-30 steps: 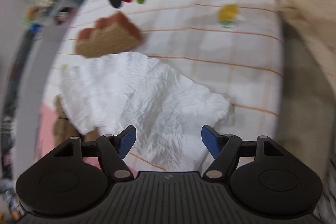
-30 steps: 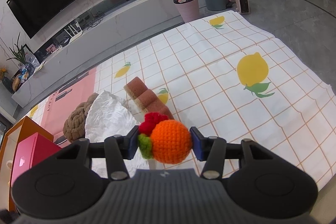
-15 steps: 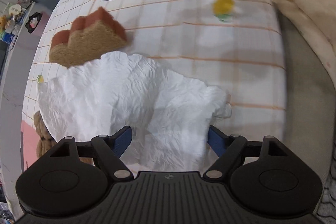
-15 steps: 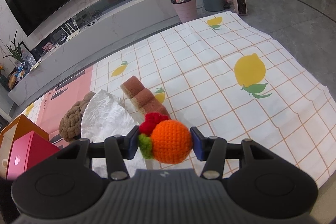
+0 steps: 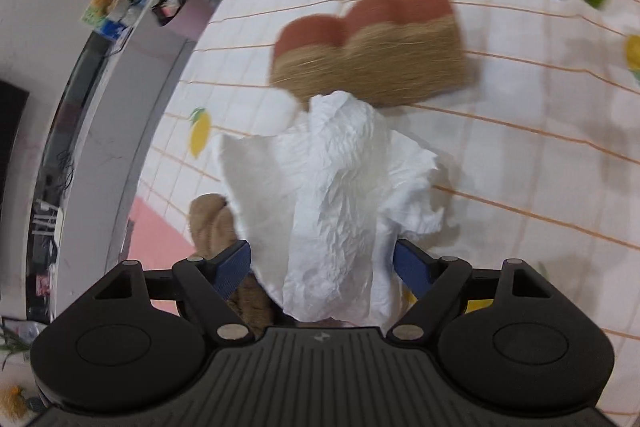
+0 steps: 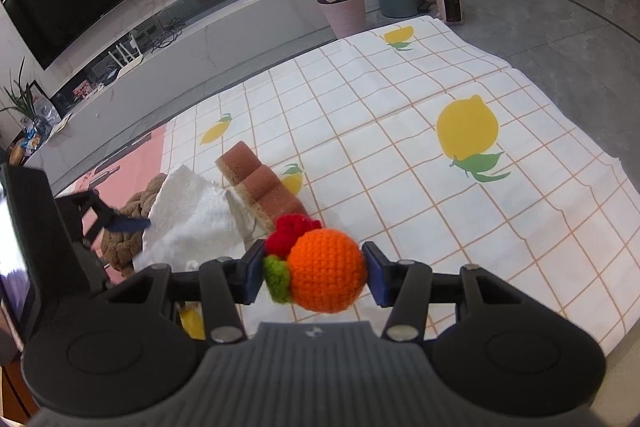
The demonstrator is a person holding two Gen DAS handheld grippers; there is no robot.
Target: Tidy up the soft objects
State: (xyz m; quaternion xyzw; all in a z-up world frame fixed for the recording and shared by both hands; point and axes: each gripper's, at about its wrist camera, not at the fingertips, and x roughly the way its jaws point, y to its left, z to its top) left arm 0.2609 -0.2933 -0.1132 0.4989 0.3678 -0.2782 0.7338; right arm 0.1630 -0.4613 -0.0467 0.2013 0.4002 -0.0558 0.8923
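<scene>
Tissue (image 5: 336, 203) is sitting between my left gripper's (image 5: 322, 263) spread jaws, which have just been widening. I'm centring before pinching, while my right gripper (image 6: 316, 273) is clamping the crocheted orange (image 6: 326, 271).

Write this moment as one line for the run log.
left gripper: open, crumpled white paper towel between jaws | right gripper: shut on orange crocheted ball

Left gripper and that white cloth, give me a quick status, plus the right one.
Left gripper open, jaws just widened, straddling the white cloth, pads not pressing. Right gripper shut on the crocheted orange. Sponge just beyond the cloth; brown knitted piece beside it.
</scene>
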